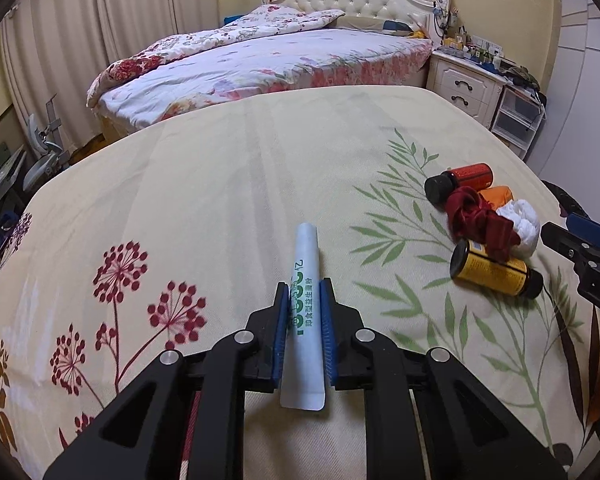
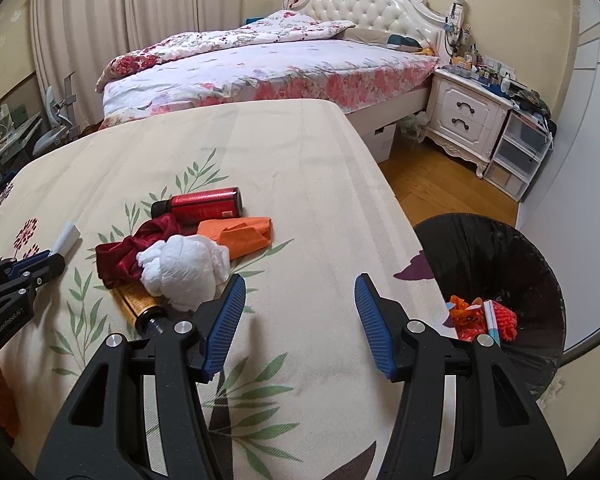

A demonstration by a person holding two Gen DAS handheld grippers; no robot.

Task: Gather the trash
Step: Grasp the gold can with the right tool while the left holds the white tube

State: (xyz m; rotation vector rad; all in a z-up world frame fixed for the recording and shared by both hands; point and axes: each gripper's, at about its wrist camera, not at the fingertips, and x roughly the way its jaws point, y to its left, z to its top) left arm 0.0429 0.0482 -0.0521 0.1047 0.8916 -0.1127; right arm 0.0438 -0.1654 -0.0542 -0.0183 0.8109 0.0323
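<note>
My left gripper (image 1: 305,292) is shut on a white sachet with green print (image 1: 305,280) and holds it just above the floral tablecloth (image 1: 228,184); the sachet also shows in the right wrist view (image 2: 66,240). My right gripper (image 2: 300,300) is open and empty above the cloth, right of a trash pile. The pile holds a red bottle (image 2: 204,205), an orange wrapper (image 2: 236,232), a dark red cloth (image 2: 132,248), a white crumpled tissue (image 2: 184,268) and a yellow bottle (image 2: 140,304). A black bin (image 2: 500,264) stands right of the table with trash inside.
A bed (image 2: 268,68) lies beyond the table. A white nightstand (image 2: 464,120) and plastic drawers (image 2: 516,156) stand at the right on the wood floor (image 2: 432,184). Curtains (image 1: 60,48) and a fan (image 1: 46,152) are at the left.
</note>
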